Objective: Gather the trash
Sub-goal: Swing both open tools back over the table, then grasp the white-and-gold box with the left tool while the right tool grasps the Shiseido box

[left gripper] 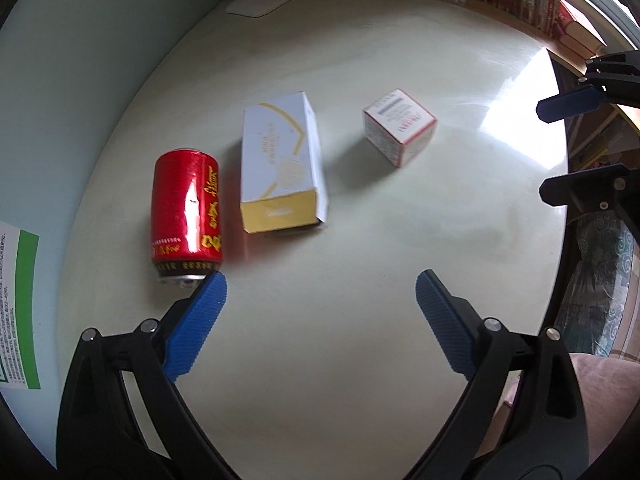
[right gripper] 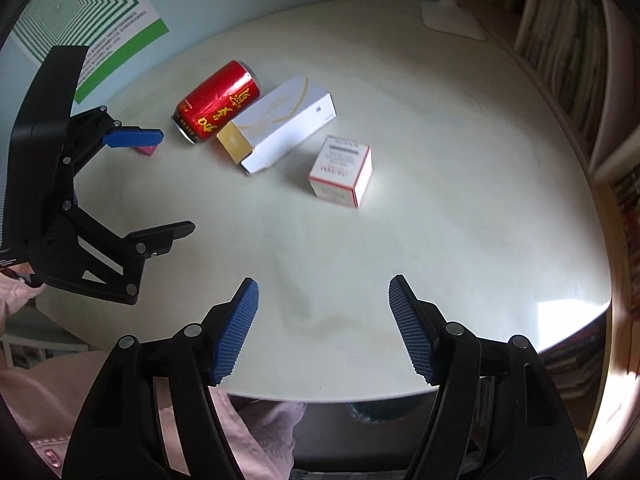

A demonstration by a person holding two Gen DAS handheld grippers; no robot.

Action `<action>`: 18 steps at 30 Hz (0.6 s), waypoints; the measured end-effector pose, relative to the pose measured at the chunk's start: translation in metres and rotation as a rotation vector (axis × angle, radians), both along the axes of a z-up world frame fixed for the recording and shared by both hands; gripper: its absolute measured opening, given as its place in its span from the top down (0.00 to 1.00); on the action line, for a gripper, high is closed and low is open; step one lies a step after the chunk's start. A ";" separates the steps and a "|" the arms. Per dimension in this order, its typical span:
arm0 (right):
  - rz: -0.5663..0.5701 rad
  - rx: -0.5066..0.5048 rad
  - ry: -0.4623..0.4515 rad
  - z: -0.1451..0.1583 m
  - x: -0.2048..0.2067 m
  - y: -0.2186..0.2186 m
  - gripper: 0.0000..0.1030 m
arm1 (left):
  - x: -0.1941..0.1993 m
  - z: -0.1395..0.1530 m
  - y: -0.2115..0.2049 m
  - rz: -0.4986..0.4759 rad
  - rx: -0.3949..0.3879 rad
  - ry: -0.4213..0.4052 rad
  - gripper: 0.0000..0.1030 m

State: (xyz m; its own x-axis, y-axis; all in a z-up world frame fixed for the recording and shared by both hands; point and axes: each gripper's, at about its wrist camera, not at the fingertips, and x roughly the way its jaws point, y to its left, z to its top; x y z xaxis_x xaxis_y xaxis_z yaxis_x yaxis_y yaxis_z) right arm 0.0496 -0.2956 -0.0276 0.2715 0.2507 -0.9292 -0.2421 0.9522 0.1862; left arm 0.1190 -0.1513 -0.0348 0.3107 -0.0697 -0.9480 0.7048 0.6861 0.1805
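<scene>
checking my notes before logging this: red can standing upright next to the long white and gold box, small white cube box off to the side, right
Not quite: the red can is lying on its side, not upright, as the left wrist view shows. It does lie beside the long white and gold box, with the small cube box apart.

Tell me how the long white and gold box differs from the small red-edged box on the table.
The long white and gold box is elongated and lies flat on its long side; the small red-edged box is roughly cube-shaped. The long box carries gold trim and a gold end flap, the small box red edging and printed text. The long box lies right beside the red can; the small box sits apart. Both are cardboard cartons resting on the pale table, untouched by either gripper.
</scene>
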 end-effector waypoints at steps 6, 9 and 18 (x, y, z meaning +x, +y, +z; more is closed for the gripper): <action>0.011 0.002 0.028 -0.010 0.031 0.009 0.34 | 0.025 -0.011 -0.003 -0.007 0.019 0.016 0.09; 0.005 0.006 0.045 -0.016 0.045 0.011 0.33 | 0.038 -0.018 -0.005 -0.009 0.020 0.031 0.09; 0.004 0.001 0.083 -0.032 0.079 0.022 0.33 | 0.079 -0.039 -0.015 -0.016 0.022 0.072 0.09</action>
